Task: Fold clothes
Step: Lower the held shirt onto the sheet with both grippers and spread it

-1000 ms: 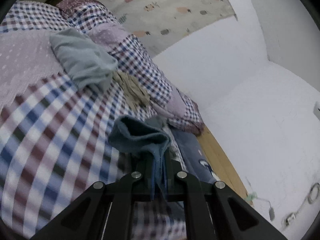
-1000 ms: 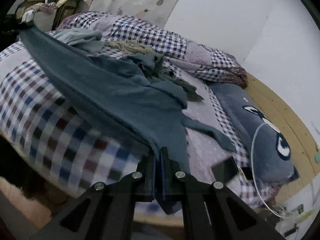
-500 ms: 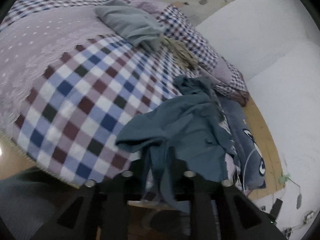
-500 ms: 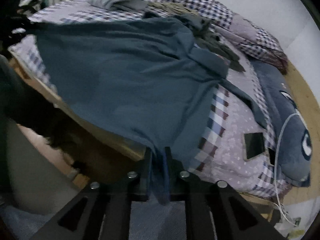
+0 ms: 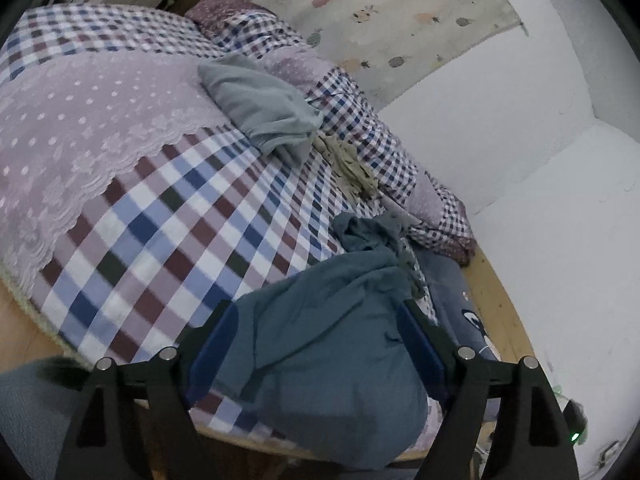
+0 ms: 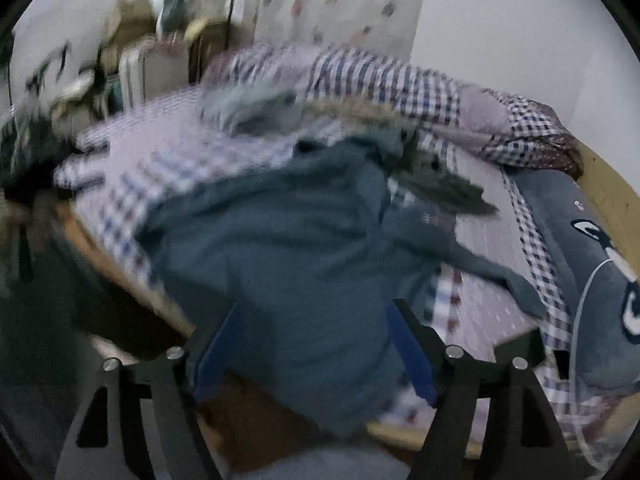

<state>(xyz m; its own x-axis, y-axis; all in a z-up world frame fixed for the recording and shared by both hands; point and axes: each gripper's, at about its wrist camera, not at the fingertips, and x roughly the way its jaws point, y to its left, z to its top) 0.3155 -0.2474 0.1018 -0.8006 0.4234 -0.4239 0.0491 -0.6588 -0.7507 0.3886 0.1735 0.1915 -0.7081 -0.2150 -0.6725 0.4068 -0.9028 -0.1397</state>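
Two grippers, left [image 5: 316, 312] and right [image 6: 314, 312], gape wide, gripping nothing, above a blue shirt [image 5: 332, 344] draped over the bed [image 5: 160, 216] edge.

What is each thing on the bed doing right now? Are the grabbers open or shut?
Left gripper: jaws open, holding nothing.
Right gripper: jaws open, holding nothing.
Blue shirt: rumpled, draped over the bed's edge.
Grey garment: folded, lying on the bed.
Olive garment: crumpled beside the grey one.
Checked blanket: bunched along the wall.
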